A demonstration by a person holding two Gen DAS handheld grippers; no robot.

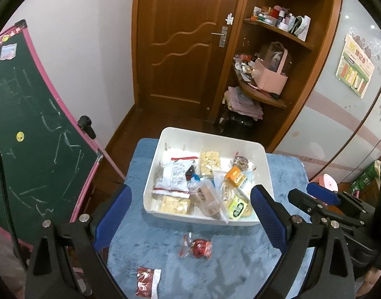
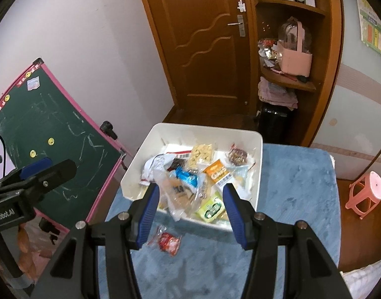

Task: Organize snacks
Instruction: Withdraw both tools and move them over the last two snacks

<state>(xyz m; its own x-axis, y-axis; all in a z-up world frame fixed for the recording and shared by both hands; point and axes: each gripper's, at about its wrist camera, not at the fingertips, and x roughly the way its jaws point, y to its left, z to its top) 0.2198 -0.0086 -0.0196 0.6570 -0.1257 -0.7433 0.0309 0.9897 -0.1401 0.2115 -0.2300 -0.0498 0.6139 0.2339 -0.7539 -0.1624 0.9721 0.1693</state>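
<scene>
A white bin (image 1: 215, 134) (image 2: 259, 174) full of snack packets stands on a blue plush table top (image 1: 240, 261) (image 2: 302, 186). A small red wrapped snack (image 1: 197, 248) (image 2: 168, 243) lies on the cloth just in front of the bin. A red and white sachet (image 1: 146, 282) lies nearer, at the table's front left. My left gripper (image 1: 190, 214) is open and empty above the red snack. My right gripper (image 2: 190, 214) is open and empty over the bin's near edge; it also shows in the left wrist view (image 1: 322, 199).
A green chalkboard with a pink frame (image 1: 36, 137) (image 2: 53, 144) stands left of the table. A wooden door (image 1: 180, 44) and shelves (image 1: 272, 62) are behind. A pink stool (image 2: 366, 194) stands on the floor at the right.
</scene>
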